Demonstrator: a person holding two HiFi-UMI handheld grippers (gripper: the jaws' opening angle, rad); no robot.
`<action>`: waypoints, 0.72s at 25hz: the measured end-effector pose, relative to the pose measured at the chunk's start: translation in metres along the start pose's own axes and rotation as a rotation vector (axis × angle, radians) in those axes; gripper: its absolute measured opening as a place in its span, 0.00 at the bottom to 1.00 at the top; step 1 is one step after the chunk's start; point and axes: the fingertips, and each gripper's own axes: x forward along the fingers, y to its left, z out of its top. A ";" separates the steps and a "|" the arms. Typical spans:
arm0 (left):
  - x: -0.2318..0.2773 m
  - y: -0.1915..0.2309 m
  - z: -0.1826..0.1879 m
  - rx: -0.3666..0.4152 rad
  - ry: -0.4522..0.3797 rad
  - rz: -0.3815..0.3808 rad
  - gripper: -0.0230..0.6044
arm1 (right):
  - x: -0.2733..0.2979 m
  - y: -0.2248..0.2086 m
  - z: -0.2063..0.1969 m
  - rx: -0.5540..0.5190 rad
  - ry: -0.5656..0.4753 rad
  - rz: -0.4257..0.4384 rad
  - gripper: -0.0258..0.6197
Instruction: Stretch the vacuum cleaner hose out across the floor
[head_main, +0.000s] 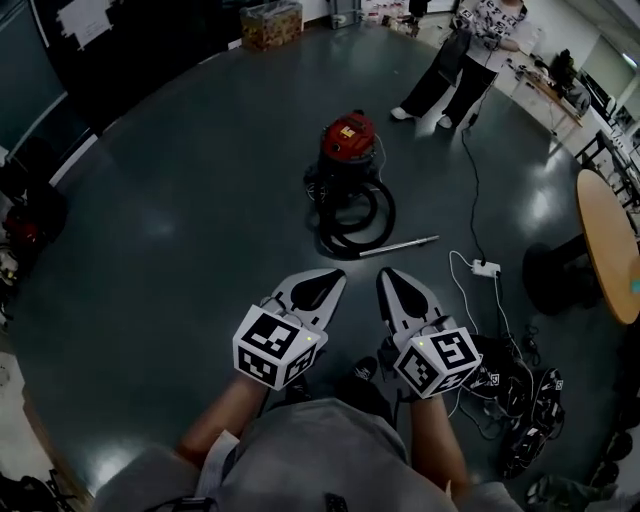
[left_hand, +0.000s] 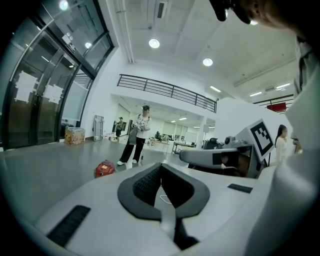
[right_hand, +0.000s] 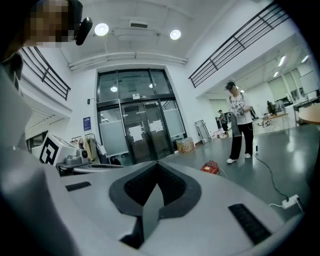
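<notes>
A red vacuum cleaner (head_main: 347, 140) stands on the dark floor in the middle of the head view, its black hose (head_main: 357, 214) coiled in loops in front of it, with a thin metal wand (head_main: 400, 245) lying at the coil's near right. The same vacuum cleaner (left_hand: 104, 169) is small and far in the left gripper view, and the vacuum cleaner (right_hand: 210, 167) is also distant in the right gripper view. My left gripper (head_main: 338, 273) and right gripper (head_main: 384, 272) are held side by side, short of the coil, both shut and holding nothing.
A person (head_main: 462, 62) stands beyond the vacuum by a cable (head_main: 474, 190) that runs to a white power strip (head_main: 486, 268). A round wooden table (head_main: 607, 243) is at right, tangled cables and black gear (head_main: 525, 400) at lower right, a box (head_main: 271, 24) far back.
</notes>
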 end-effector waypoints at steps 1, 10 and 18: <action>0.011 -0.008 0.000 0.006 0.010 -0.019 0.05 | -0.007 -0.013 0.002 0.006 -0.002 -0.022 0.05; 0.112 -0.068 -0.010 0.054 0.094 -0.159 0.05 | -0.058 -0.125 0.004 0.039 -0.006 -0.176 0.05; 0.197 -0.107 -0.013 0.111 0.167 -0.173 0.05 | -0.087 -0.218 0.008 0.099 -0.026 -0.217 0.05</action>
